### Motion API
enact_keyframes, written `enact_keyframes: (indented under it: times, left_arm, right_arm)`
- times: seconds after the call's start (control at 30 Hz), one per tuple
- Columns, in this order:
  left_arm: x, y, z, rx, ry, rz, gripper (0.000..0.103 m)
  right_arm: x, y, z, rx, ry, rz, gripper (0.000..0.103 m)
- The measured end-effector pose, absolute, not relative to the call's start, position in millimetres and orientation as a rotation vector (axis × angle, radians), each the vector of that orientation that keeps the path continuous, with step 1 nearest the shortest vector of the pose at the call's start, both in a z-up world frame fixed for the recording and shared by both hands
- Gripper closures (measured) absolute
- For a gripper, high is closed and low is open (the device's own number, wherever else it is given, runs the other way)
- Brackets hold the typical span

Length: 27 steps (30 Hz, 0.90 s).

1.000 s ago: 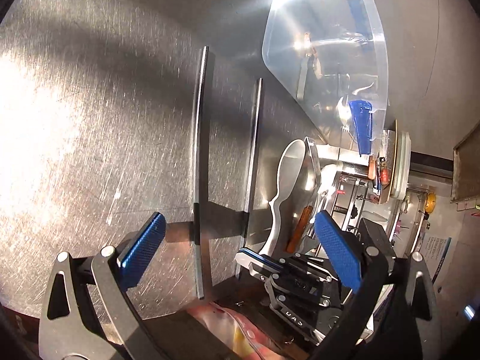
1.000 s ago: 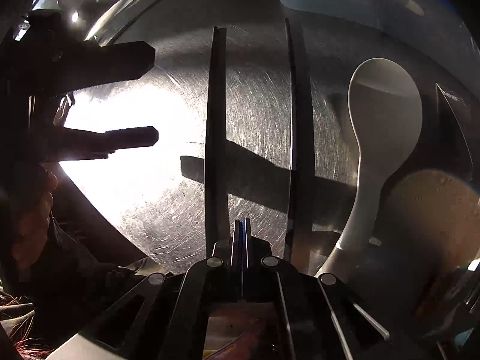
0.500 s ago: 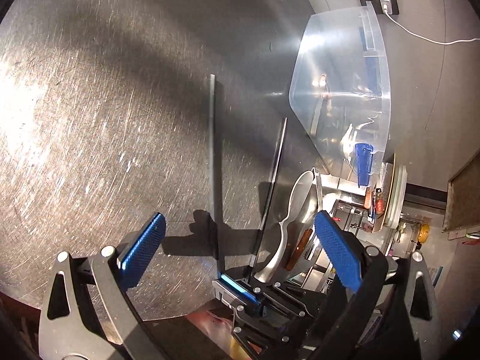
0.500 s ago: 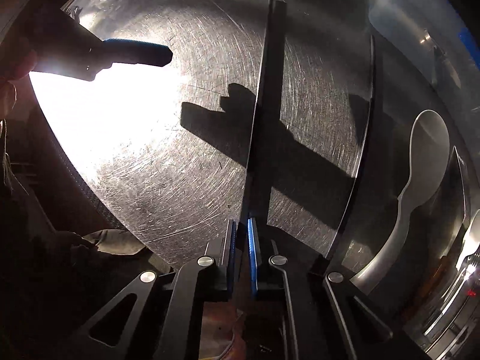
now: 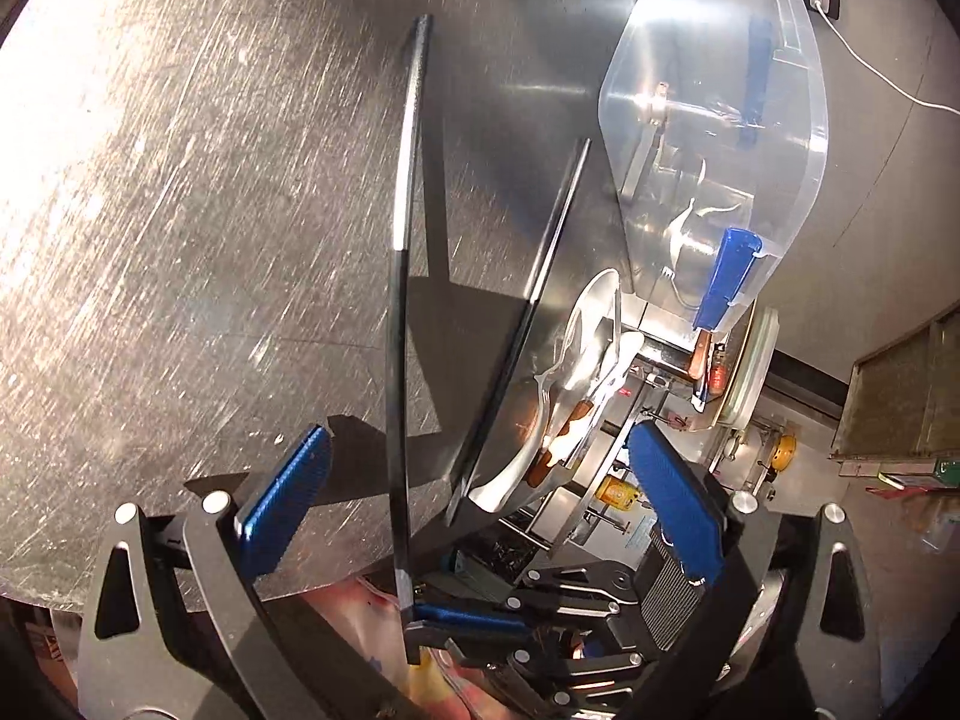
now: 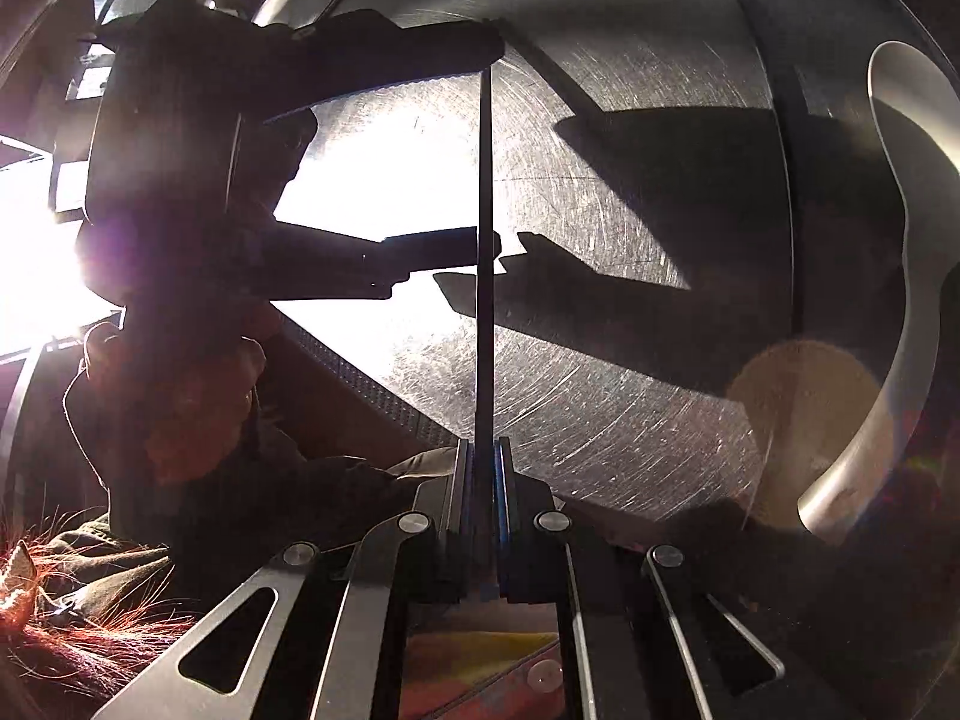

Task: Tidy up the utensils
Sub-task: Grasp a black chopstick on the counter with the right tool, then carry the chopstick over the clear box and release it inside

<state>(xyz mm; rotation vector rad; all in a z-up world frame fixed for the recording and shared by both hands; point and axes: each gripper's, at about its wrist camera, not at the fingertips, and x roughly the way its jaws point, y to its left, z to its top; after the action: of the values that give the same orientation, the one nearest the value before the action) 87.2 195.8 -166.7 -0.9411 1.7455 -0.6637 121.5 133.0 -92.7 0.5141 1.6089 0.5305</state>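
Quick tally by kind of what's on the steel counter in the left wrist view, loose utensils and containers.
Black chopsticks: 2, one clamped in the right gripper, one lying on the counter
White serving spoons: 1
Clear plastic bins: 1
Total: 4, not counting the blurred pieces beside the spoon.

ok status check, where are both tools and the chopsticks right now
Right tool shut on one chopstick, lifted off the steel table. Left tool open around it, not gripping. Second chopstick lies beside the white spoon. Nothing blocking.
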Motion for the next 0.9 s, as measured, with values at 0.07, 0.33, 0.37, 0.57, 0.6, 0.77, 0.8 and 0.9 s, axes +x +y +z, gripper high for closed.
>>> enact_keyframes:
  times: [0.07, 0.33, 0.37, 0.57, 0.6, 0.77, 0.8, 0.9]
  left_arm:
    - [82.7, 196.5, -172.4, -0.979, 1.756, -0.651, 0.02]
    - [64.1, 196.8, -181.8, -1.011, 1.754, -0.616, 0.079]
    - [62.6, 194.9, -179.2, -1.014, 1.74, -0.623, 0.084]
    - [62.9, 188.6, -125.1, -0.975, 1.577, -0.731, 0.092]
    - [63.8, 186.2, -112.0, -0.96, 1.544, -0.758, 0.092]
    - [70.7, 162.8, -47.1, -0.895, 1.381, -0.904, 0.092]
    - [73.5, 157.0, -34.7, -0.886, 1.353, -0.937, 0.092]
    - [87.3, 131.7, 3.5, -0.834, 1.263, -1.017, 0.094]
  right_arm:
    - [118.6, 131.7, -93.6, 0.528, 1.608, 0.544, 0.096]
    - [120.6, 132.2, -107.7, 0.554, 1.6, 0.58, 0.096]
    - [123.3, 133.8, -107.8, 0.554, 1.596, 0.586, 0.096]
    - [126.0, 135.7, -80.6, 0.522, 1.502, 0.628, 0.096]
    - [124.4, 133.1, -69.9, 0.512, 1.472, 0.638, 0.096]
    - [119.3, 113.1, -15.1, 0.451, 1.315, 0.651, 0.096]
    - [117.0, 108.1, -3.8, 0.438, 1.28, 0.646, 0.096]
    - [117.0, 79.9, 34.8, 0.399, 1.171, 0.612, 0.096]
